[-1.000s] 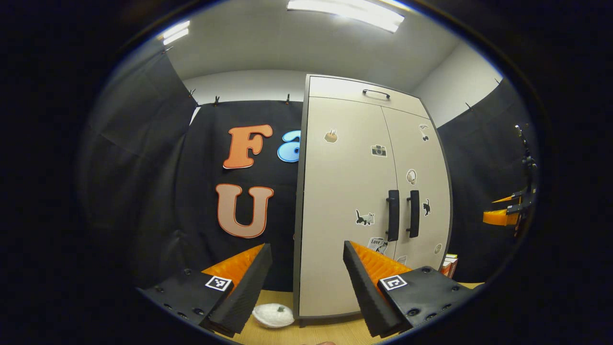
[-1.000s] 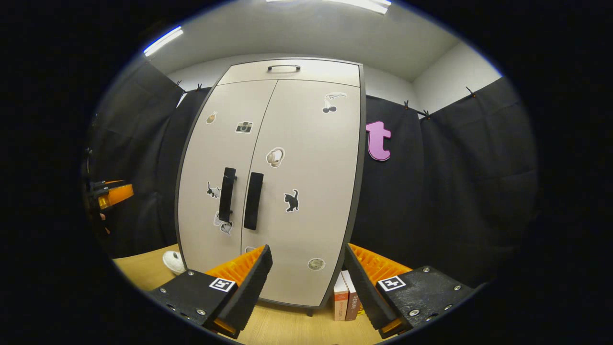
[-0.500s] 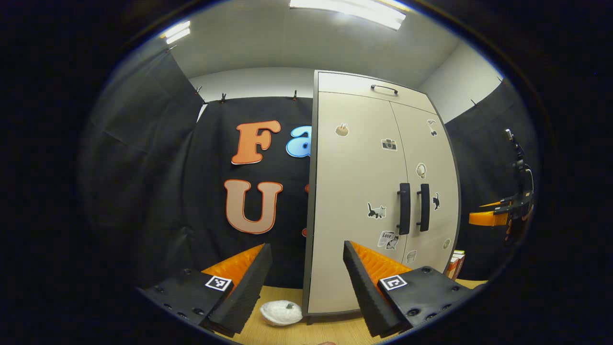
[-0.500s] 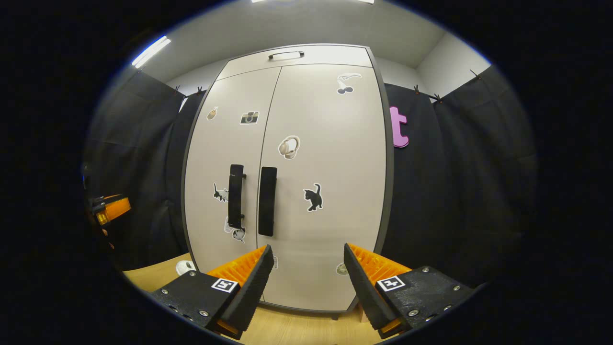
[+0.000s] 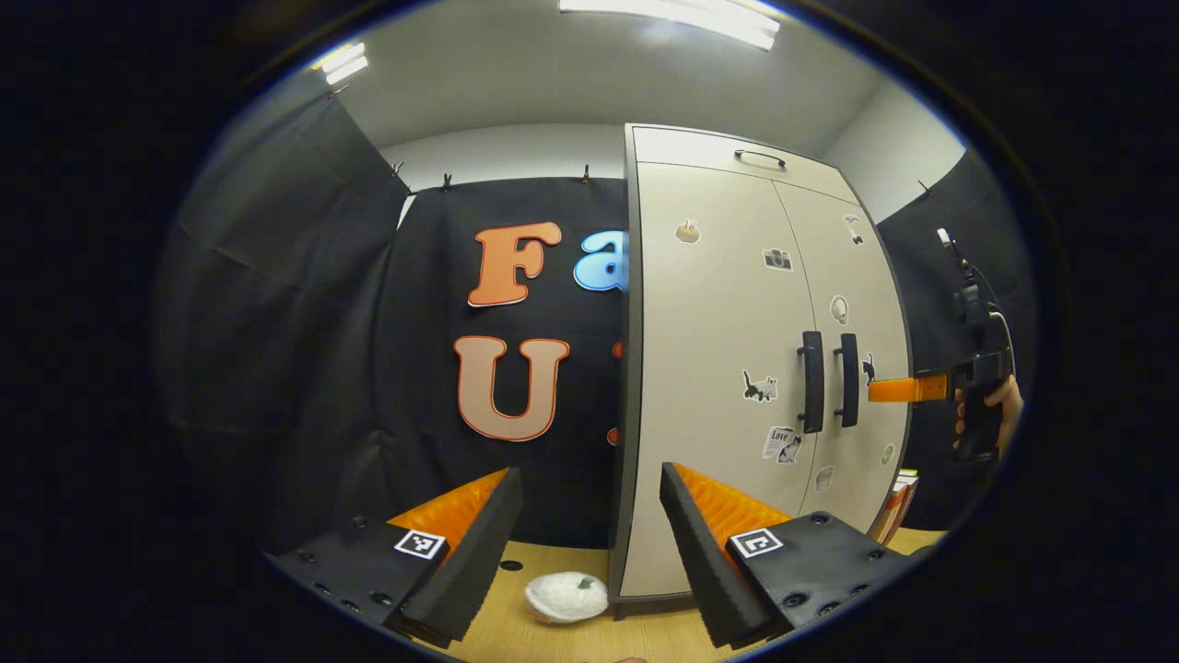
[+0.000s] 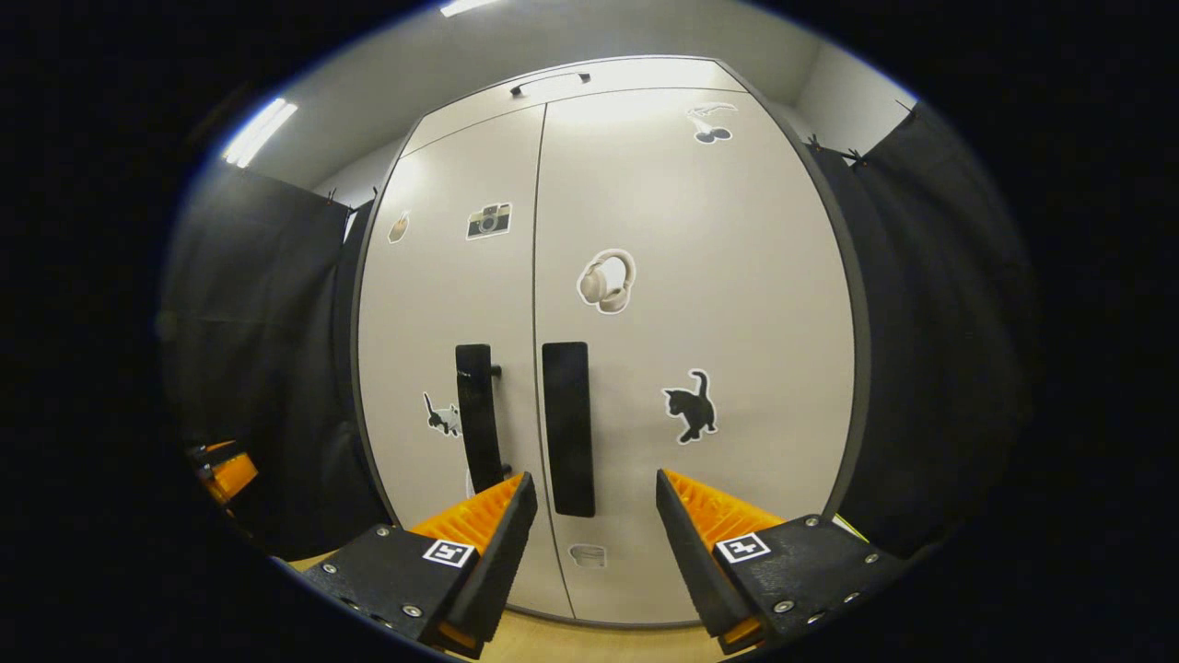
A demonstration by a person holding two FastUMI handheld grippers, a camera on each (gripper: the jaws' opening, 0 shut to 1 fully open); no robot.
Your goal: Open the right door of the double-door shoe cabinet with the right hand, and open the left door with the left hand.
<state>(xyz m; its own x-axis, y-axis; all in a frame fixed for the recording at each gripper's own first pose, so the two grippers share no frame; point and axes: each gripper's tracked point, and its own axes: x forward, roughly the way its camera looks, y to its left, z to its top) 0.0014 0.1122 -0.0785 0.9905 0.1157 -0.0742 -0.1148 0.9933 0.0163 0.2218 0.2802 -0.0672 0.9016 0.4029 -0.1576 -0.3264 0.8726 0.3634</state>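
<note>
Right tongs (image 6: 589, 543) face closed cabinet (image 6: 737, 276).

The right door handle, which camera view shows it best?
The right gripper view: the right door handle stands large and face-on, just above the gap between the open jaws of the right gripper. The left gripper view shows it small, from the side, next to the left door's handle.
</note>
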